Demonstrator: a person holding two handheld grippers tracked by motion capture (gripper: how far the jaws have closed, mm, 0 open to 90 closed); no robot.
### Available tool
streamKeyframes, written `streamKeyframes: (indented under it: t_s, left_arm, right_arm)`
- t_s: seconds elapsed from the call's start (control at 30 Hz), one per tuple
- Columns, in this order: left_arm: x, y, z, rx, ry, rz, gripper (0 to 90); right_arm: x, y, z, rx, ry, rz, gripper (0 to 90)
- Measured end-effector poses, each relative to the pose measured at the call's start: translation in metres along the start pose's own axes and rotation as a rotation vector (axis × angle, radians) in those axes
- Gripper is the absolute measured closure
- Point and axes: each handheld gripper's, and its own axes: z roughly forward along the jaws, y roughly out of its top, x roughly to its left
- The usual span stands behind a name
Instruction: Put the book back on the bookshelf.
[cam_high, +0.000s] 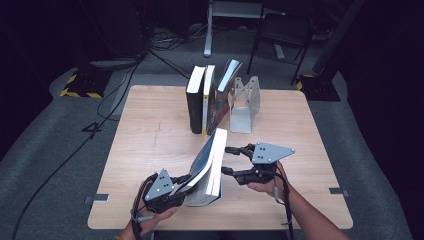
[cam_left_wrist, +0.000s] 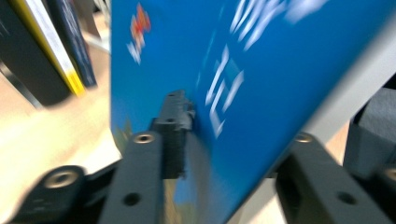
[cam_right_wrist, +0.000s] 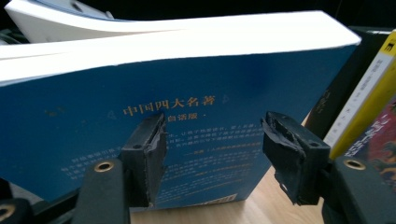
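Note:
A thick blue book (cam_high: 207, 165) stands tilted on the wooden table (cam_high: 150, 150), its white page edge facing right. My left gripper (cam_high: 187, 185) reaches around its lower left corner. In the left gripper view the blurred blue cover (cam_left_wrist: 261, 70) runs aslant between the jaws of that gripper (cam_left_wrist: 238, 126); one pad (cam_left_wrist: 173, 126) lies at the cover and the jaws stand loose around the book. My right gripper (cam_high: 226, 160) is open just right of the book. In the right gripper view its jaws (cam_right_wrist: 217, 149) stand apart in front of the back cover (cam_right_wrist: 187, 93), with nothing gripped.
Three books (cam_high: 202, 100) stand in a row at the table's far middle, the rightmost leaning on a metal bookend (cam_high: 245, 105). Their spines show at the right (cam_right_wrist: 373, 93) and upper left (cam_left_wrist: 42, 51). A chair (cam_high: 282, 30) and cables lie beyond the table.

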Motion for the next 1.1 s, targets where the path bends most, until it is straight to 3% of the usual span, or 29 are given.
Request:
streamKeyframes:
  t_s: [0.03,0.1,0.4,0.47,0.63,0.67,0.73,0.83,0.97,1.1]
  left_arm:
    - [0.008,0.003,-0.004,-0.037,-0.039,-0.049,70.2]
    - [0.015,0.008,-0.007,-0.055,-0.048,-0.069,73.0]
    - [0.022,0.021,0.003,-0.064,-0.092,-0.064,73.7]
    - [0.026,0.023,0.008,-0.079,-0.124,-0.085,74.9]
    - [0.028,0.027,0.021,-0.109,-0.2,-0.091,75.8]
    - [0.028,0.027,0.021,-0.109,-0.2,-0.091,75.7]
    - [0.028,0.031,0.029,-0.115,-0.233,-0.085,75.6]
    - [0.025,0.038,0.044,-0.118,-0.282,-0.065,75.5]
    - [0.019,0.045,0.063,-0.131,-0.324,-0.054,75.0]
    - [0.012,0.053,0.084,-0.129,-0.348,-0.04,74.1]
  right_arm:
    - [-0.001,0.001,0.0,0.003,0.0,0.005,39.8]
    - [-0.003,0.001,0.001,0.003,0.007,0.011,39.8]
    - [-0.005,0.008,0.005,-0.009,-0.013,0.024,40.7]
    - [-0.006,0.01,0.005,-0.009,-0.021,0.026,40.9]
    - [-0.011,0.007,-0.004,-0.006,-0.043,0.022,40.9]
    - [-0.011,0.007,-0.004,-0.006,-0.043,0.022,40.9]
    - [-0.014,0.005,-0.01,-0.009,-0.055,0.04,40.9]
    - [-0.015,0.002,-0.024,-0.008,-0.091,0.026,40.9]
    - [-0.019,-0.001,-0.043,-0.009,-0.117,0.048,40.9]
    - [-0.022,0.0,-0.06,0.007,-0.157,0.029,41.0]
